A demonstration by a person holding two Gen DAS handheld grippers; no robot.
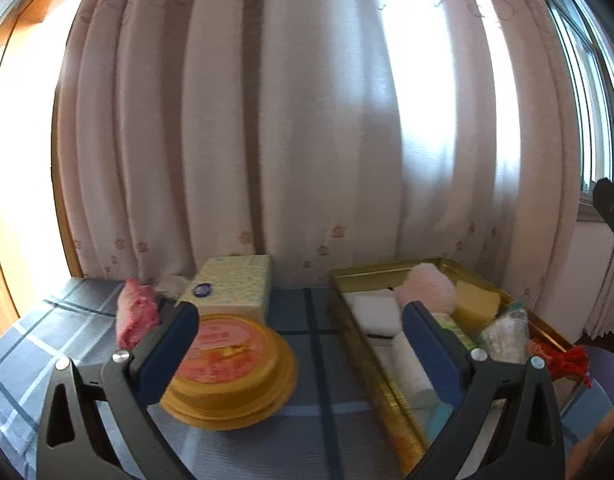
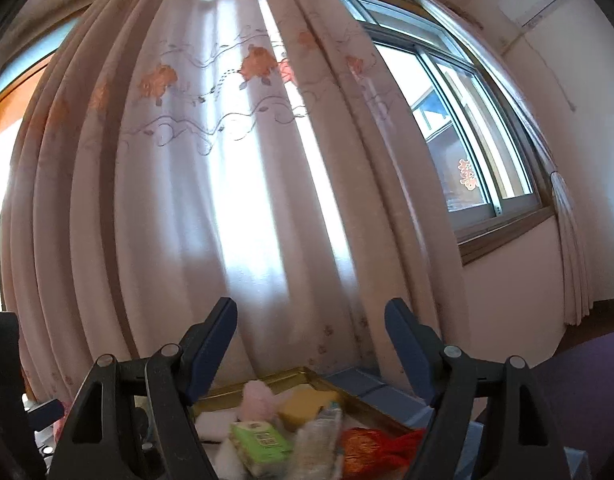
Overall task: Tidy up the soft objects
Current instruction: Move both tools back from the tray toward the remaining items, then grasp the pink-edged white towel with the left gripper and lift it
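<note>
— Status: we find both grippers, left gripper (image 1: 301, 334) and right gripper (image 2: 311, 340), spread and empty; gold tray (image 1: 371, 274) at table's right edge nearly filled.

— Pink cloth (image 1: 135, 314) remains at far-left edge; we judge it next.

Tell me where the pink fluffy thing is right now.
The pink fluffy thing lies in the gold tray at its far end near the curtain, between the white sponge and the yellow sponge, right side of the left wrist view.
</note>
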